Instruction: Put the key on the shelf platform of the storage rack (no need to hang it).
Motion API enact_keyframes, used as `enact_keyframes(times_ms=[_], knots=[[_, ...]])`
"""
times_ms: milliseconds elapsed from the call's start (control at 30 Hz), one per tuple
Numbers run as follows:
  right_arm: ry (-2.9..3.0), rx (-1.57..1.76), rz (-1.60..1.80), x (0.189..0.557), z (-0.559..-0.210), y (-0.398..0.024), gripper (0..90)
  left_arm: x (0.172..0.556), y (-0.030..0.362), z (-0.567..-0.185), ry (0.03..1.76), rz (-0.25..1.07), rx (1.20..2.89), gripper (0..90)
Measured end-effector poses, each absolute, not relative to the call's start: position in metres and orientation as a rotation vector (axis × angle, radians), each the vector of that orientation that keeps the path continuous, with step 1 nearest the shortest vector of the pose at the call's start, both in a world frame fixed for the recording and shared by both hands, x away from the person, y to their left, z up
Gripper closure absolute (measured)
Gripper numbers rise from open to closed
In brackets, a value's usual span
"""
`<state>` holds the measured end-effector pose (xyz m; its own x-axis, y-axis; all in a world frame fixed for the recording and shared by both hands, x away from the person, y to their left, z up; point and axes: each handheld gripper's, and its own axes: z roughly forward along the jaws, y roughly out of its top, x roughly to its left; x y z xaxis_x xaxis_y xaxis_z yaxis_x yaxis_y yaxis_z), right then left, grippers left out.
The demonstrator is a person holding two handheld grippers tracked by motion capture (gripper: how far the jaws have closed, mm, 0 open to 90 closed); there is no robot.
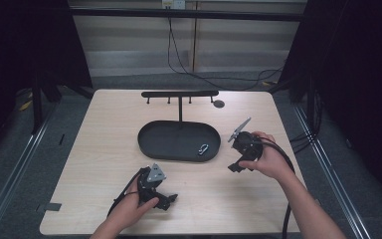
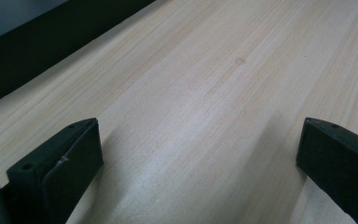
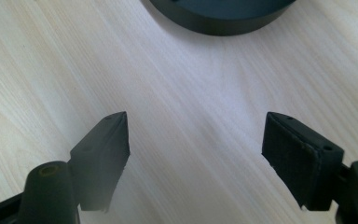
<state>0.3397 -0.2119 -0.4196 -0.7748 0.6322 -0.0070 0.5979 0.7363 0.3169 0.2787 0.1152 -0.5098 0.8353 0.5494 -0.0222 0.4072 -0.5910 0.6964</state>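
Observation:
A black oval tray (image 1: 154, 144) lies in the middle of the light wood table, and a small silver carabiner (image 1: 203, 148) rests in its right end. A black hook rack (image 1: 179, 94) on a thin post stands over the tray's far side. My right gripper (image 1: 236, 166) hovers just right of the tray, held in a hand, jaws open and pointing down at bare wood; the tray's rim (image 3: 219, 21) shows at the top of the right gripper view. My left gripper (image 1: 169, 200) rests low near the front edge, jaws open, bare wood (image 2: 200, 121) between them.
A small dark disc (image 1: 219, 103) lies on the table near the rack's right end. Black cables trail from both grippers toward the front edge. Metal rails run along both sides of the table, and dark curtains flank it.

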Motion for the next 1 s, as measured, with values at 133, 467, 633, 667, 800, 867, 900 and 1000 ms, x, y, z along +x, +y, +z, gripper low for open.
enact_keyframes(times_ms=[133, 467, 633, 667, 800, 867, 900, 1000], knots=[[2.819, 1.004, 0.451, 0.336, -0.423, -0.216, 23.3, 0.279, 0.115, -0.51, 0.695, 0.253, 2.282, 0.0], [2.813, 1.047, 0.475, 0.325, -0.432, -0.226, 23.7, 0.279, 0.115, -0.51, 0.694, 0.252, 2.282, 0.0], [2.803, 1.061, 0.474, 0.32, -0.436, -0.232, 23.7, 0.279, 0.115, -0.51, 0.694, 0.252, 2.282, 0.0], [2.801, 1.066, 0.485, 0.32, -0.437, -0.233, 23.7, 0.279, 0.115, -0.51, 0.694, 0.253, 2.283, 0.0], [2.786, 1.075, 0.477, 0.316, -0.44, -0.239, 23.8, 0.279, 0.115, -0.51, 0.694, 0.252, 2.283, 0.0], [2.789, 1.084, 0.477, 0.314, -0.442, -0.242, 23.8, 0.279, 0.115, -0.51, 0.695, 0.253, 2.282, 0.0], [2.786, 1.088, 0.479, 0.313, -0.443, -0.243, 23.7, 0.279, 0.115, -0.51, 0.694, 0.252, 2.282, 0.0], [2.782, 1.103, 0.493, 0.31, -0.446, -0.248, 23.8, 0.279, 0.115, -0.51, 0.694, 0.252, 2.282, 0.0]])
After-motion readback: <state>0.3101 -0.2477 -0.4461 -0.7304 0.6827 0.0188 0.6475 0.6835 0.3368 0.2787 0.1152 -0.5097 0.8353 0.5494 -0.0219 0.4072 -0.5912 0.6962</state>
